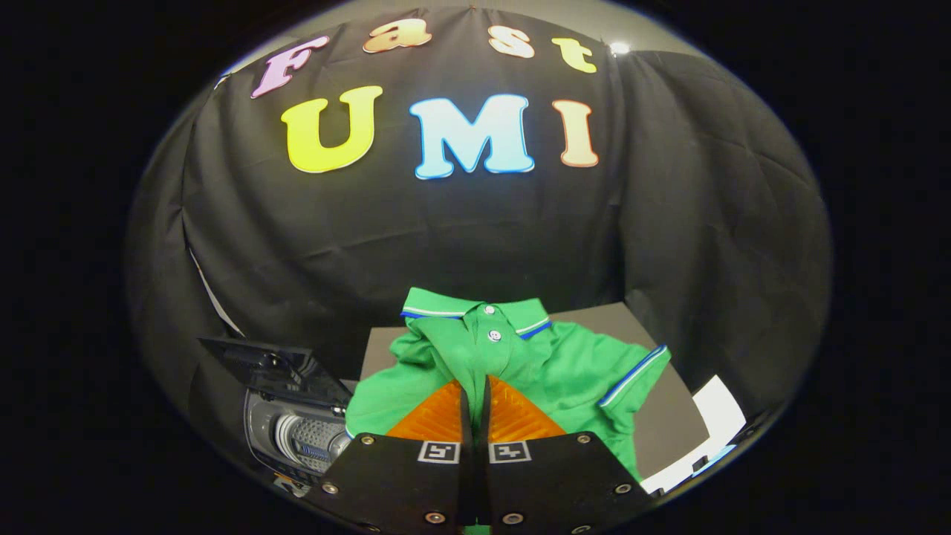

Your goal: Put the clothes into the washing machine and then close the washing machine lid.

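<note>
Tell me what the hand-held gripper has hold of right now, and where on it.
The hand-held gripper is shut on the green polo shirt, pinching a fold of its front just below the buttoned placket.

Your gripper fingers pinch together on the green polo shirt, lying on the grey board. Washing machine, lid up, sits beside it.

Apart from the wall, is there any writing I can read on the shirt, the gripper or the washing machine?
green polo shirt: no text to see.
gripper, shut on the shirt: two square black-and-white markers, patterns, not words.
washing machine: small marks near its drum, too small to read.
</note>
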